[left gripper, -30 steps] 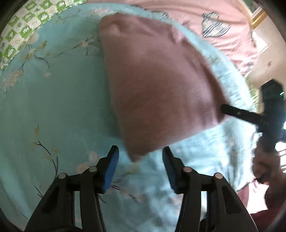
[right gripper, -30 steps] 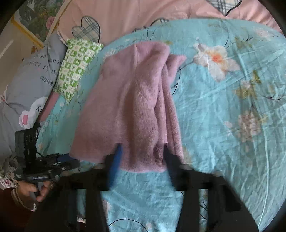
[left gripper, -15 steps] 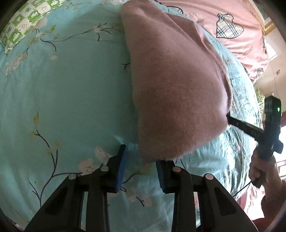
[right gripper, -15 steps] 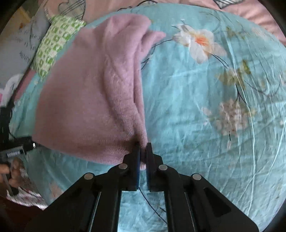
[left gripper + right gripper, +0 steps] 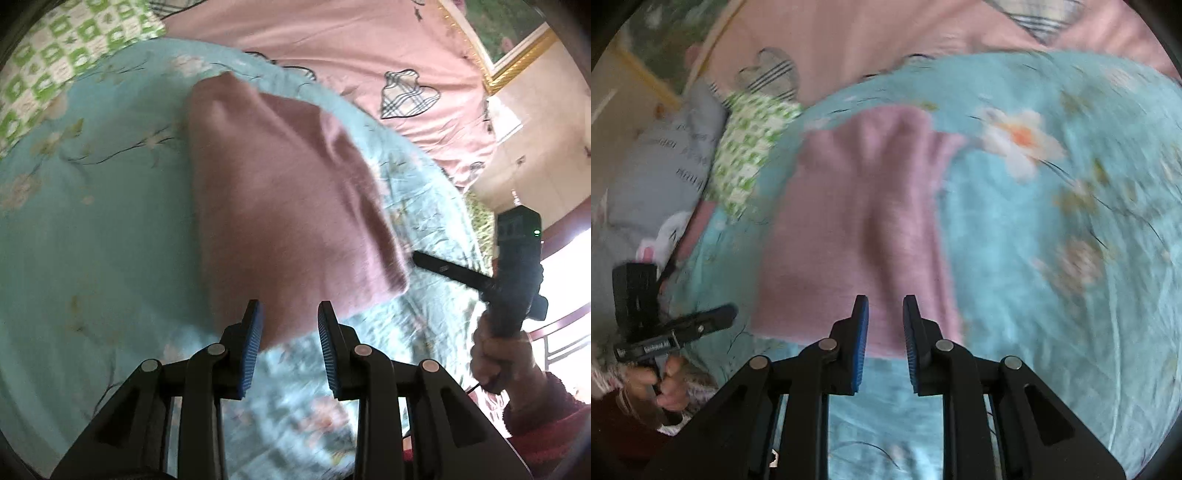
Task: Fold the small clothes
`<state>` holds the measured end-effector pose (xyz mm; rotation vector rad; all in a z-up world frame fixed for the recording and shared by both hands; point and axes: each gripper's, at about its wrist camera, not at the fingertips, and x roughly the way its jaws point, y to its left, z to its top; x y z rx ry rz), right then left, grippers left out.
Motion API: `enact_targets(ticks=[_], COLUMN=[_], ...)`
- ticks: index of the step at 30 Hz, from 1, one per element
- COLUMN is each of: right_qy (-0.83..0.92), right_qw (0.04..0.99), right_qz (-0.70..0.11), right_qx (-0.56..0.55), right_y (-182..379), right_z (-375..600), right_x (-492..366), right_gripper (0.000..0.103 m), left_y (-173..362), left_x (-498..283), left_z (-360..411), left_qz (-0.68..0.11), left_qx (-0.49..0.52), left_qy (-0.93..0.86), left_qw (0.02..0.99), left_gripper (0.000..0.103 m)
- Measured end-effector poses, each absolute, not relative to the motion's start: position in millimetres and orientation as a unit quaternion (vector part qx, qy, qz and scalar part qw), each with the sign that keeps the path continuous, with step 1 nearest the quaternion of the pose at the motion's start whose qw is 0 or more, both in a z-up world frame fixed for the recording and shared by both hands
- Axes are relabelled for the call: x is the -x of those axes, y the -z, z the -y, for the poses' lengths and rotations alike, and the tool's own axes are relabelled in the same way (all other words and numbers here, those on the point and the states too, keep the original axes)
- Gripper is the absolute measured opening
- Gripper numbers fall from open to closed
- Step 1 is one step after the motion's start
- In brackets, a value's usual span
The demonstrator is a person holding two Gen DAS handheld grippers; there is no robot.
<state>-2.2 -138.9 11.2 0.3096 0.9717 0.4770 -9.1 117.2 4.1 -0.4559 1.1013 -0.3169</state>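
Observation:
A mauve knitted garment point(image 5: 288, 206) lies folded lengthwise on the light blue floral bedspread point(image 5: 92, 236); it also shows in the right wrist view point(image 5: 857, 229). My left gripper point(image 5: 290, 345) is open, its blue pads at either side of the garment's near edge, holding nothing. My right gripper point(image 5: 884, 341) is open with a narrow gap, just over the garment's near hem, empty. The right gripper also shows in the left wrist view point(image 5: 480, 277), beside the garment's right corner. The left gripper shows in the right wrist view point(image 5: 676, 328), left of the garment.
A green-and-white checked pillow point(image 5: 750, 155) and a grey printed pillow point(image 5: 661, 173) lie at the far left. A pink sheet with plaid hearts point(image 5: 369, 55) covers the bed beyond the bedspread. A gold picture frame point(image 5: 517, 51) hangs on the wall.
My right gripper was shut on the garment's hem half a second ago and has opened and let it go. My left gripper widened and pulled back a little. The garment now lies flat.

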Motion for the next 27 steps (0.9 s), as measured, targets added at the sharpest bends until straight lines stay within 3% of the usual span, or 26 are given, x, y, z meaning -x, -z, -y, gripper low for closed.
enact_targets(ticks=[5,8,14,16,24,27], right_qy=[-0.206,-0.192,-0.199,-0.196,-0.185,-0.19], right_qw=[0.836,0.823,0.825,0.819,0.836,0.844], right_qz=[-0.499,-0.524,-0.513,-0.513,-0.49,-0.477], right_qx=[-0.103,-0.106,-0.127,-0.163,-0.163,-0.154], right_y=[19.8,52.9,57.2,59.8,37.0,27.6], right_z=[116.5,122.7,136.1,157.6,162.7,155.1], right_x=[-23.6,-37.2,-34.1,-28.2,9.6,23.0], right_gripper=[0.02,0.009,0.001,0.0,0.004,0.007], left_y=[36.0,66.1,58.4,53.9,35.8,32.1], left_x=[-6.6,-15.1,-12.3,-3.8,35.7,43.8], left_z=[-97.7,-99.0,-97.3,-97.6,-98.6,-93.4], left_qz=[-0.534,-0.559,-0.559,-0.559,-0.54,-0.537], left_qx=[0.217,0.223,0.2,0.19,0.186,0.176], left_qy=[0.168,0.15,0.157,0.157,0.153,0.142], left_qw=[0.8,0.785,0.789,0.792,0.807,0.813], left_gripper=[0.029,0.018,0.019,0.021,0.051,0.054])
